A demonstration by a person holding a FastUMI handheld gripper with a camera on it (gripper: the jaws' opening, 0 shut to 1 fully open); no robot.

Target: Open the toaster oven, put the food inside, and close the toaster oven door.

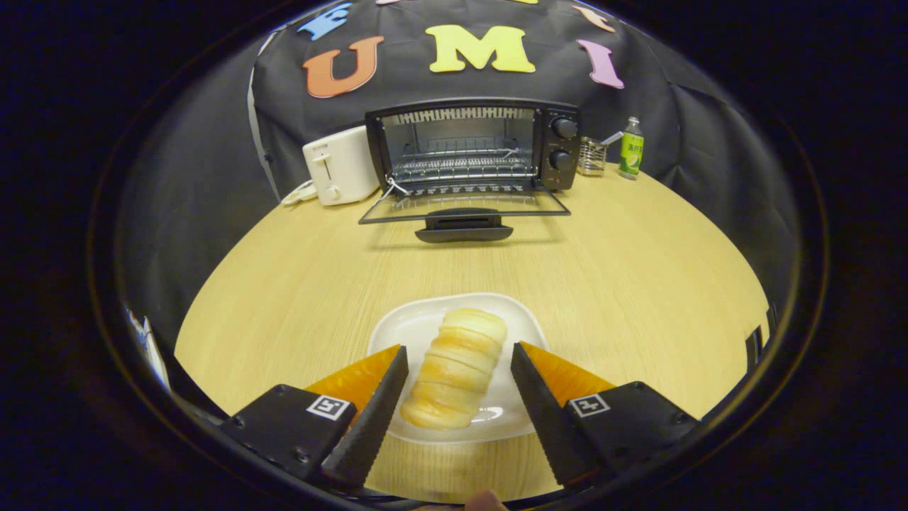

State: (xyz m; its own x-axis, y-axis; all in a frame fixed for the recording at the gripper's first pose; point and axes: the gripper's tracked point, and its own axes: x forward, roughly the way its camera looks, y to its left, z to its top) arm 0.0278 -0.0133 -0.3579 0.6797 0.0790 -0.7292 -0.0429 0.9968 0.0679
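1. Hand-held gripper (456, 355): released, fingers apart, flanking the bread roll (455, 369) untouched.
2. Bread roll: lay on white plate (404, 330), desk (638, 284).
3. Toaster oven (472, 145): at 12 o'clock beyond, door (464, 206) down.
4. Advice: close evenly across the roll's middle, gently.

One toaster oven (472, 152) with its door down and two knobs (564, 144), one white toaster (340, 165), one bread roll (455, 367) on one white plate (404, 326), one green bottle (630, 149), one wire holder (591, 157), one wooden desk (638, 270), one gripper (458, 355) with two fingers spread apart either side of the roll.
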